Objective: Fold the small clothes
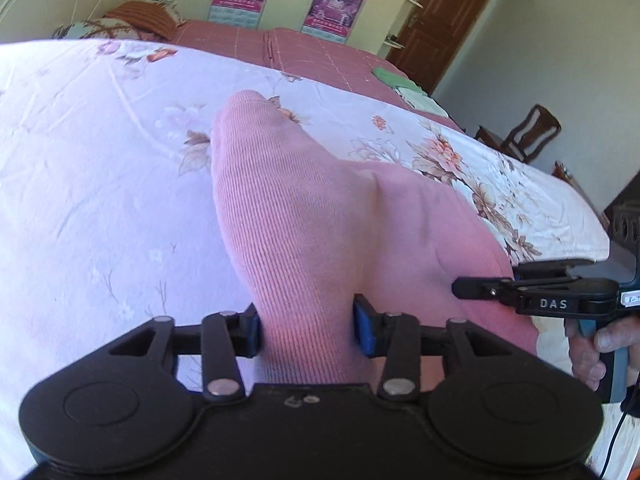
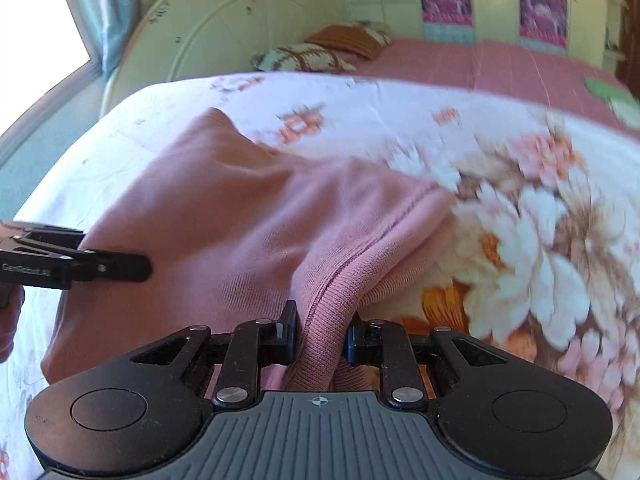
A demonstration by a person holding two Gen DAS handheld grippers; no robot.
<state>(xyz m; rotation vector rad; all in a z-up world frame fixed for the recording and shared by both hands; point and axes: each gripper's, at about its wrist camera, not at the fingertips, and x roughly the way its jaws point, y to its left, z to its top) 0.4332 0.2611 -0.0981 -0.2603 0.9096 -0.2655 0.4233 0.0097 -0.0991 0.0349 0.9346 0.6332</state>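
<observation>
A pink ribbed knit garment (image 1: 300, 220) lies bunched on the floral bed sheet (image 1: 100, 160). My left gripper (image 1: 306, 332) is open. A broad strip of the garment runs between its blue pads (image 1: 364, 332) unpinched. In the right wrist view my right gripper (image 2: 322, 332) is shut on a folded ribbed edge of the same garment (image 2: 224, 220), which spreads away to the left over the sheet (image 2: 520, 240). Each gripper shows side-on in the other's view: the right gripper (image 1: 460, 288) at the garment's right edge, the left gripper (image 2: 144, 268) over its left part.
A person's hand (image 1: 600, 344) holds the right gripper's handle. Beyond the sheet lie a red checked bedspread (image 1: 320, 52), pillows (image 1: 132, 20) and folded green clothes (image 1: 390, 74). A wooden chair (image 1: 524, 132) and a door (image 1: 448, 20) stand right of the bed; a cream headboard (image 2: 224, 32) is at the left.
</observation>
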